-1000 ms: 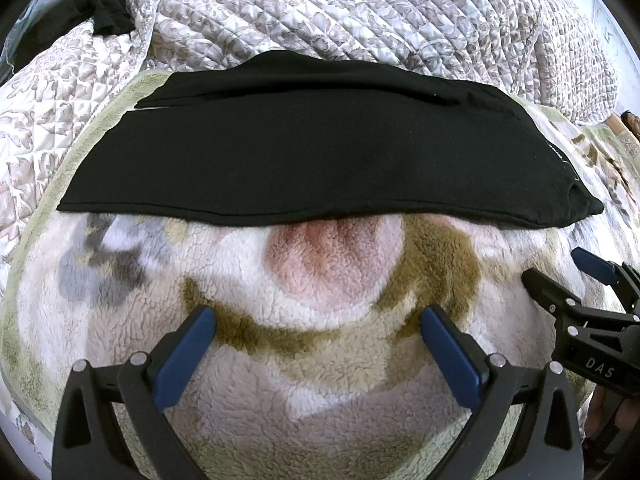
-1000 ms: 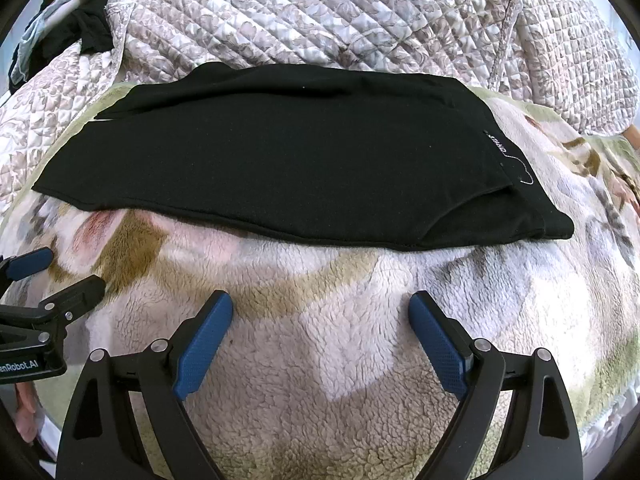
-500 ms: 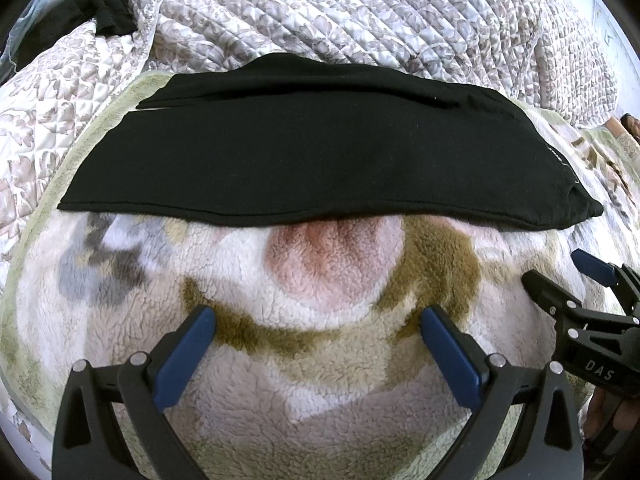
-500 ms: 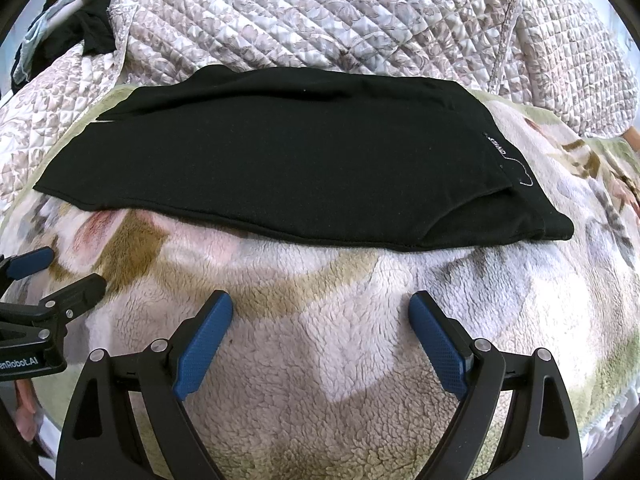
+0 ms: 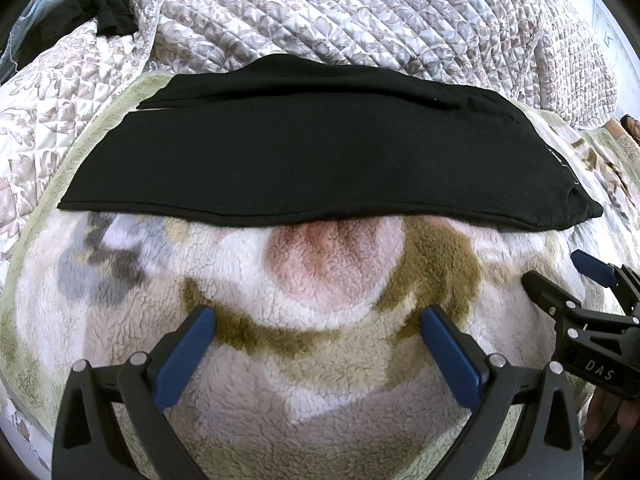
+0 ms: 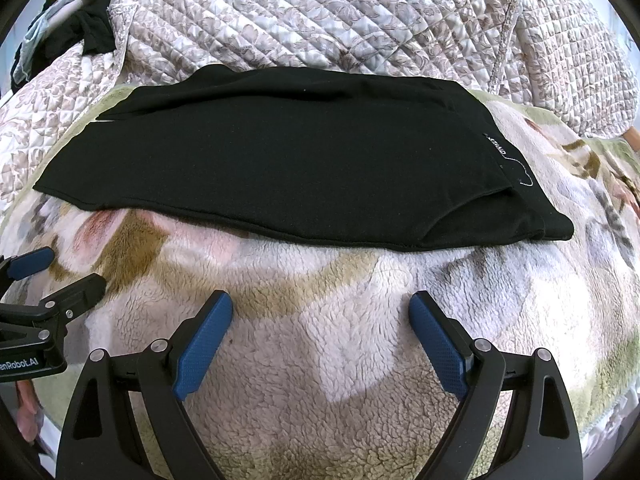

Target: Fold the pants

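Note:
Black pants (image 5: 312, 152) lie flat on a fleece blanket, folded lengthwise into one long band, waistband with a small white label at the right end (image 6: 500, 152). They also show in the right wrist view (image 6: 280, 160). My left gripper (image 5: 316, 320) is open and empty, hovering over the blanket in front of the pants' near edge. My right gripper (image 6: 320, 308) is open and empty, also short of the near edge, toward the waistband half. Each gripper shows at the side of the other's view: the right one (image 5: 568, 276), the left one (image 6: 56, 272).
The fluffy patterned blanket (image 5: 328, 360) covers the bed. A quilted floral bedspread (image 5: 360, 20) is bunched behind the pants. Dark clothes (image 6: 92, 32) hang at the far left corner.

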